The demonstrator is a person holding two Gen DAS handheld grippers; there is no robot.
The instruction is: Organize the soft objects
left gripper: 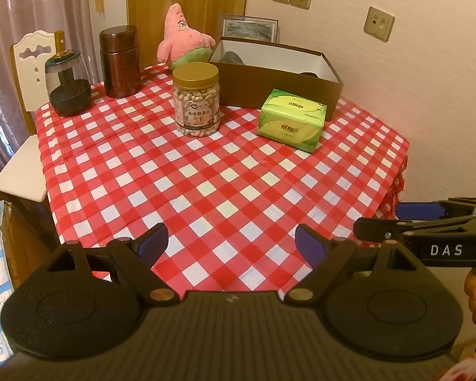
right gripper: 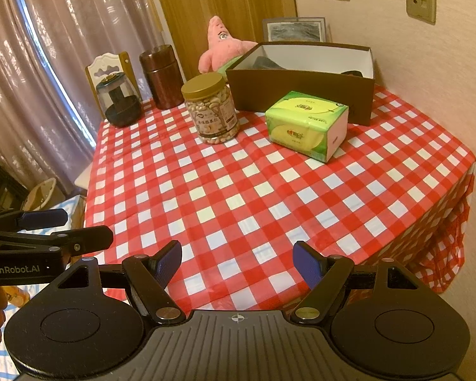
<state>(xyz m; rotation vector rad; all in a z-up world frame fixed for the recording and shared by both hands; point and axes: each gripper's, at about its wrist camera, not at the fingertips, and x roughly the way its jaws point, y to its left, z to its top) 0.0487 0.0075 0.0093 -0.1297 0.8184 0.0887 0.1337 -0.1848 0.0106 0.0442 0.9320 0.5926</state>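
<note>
A pink star-shaped plush toy [left gripper: 182, 36] [right gripper: 220, 46] sits upright at the table's far edge, left of an open brown cardboard box [left gripper: 279, 79] [right gripper: 301, 90] with dark items inside. A green pack of soft tissues [left gripper: 292, 120] [right gripper: 304, 125] lies in front of the box. My left gripper [left gripper: 231, 244] hovers open over the near edge of the checked tablecloth with nothing between its blue pads. My right gripper [right gripper: 236, 265] is open too and holds nothing, level with the left one and to its right. Each shows at the side of the other's view.
A plastic jar of cashews [left gripper: 196, 100] [right gripper: 211, 109] stands mid-table. A dark brown canister [left gripper: 119, 60] [right gripper: 161, 76] and a grinder-like jar [left gripper: 68, 85] [right gripper: 119, 100] stand at the far left. A white chair [left gripper: 31, 73] is beside the table; a wall is on the right.
</note>
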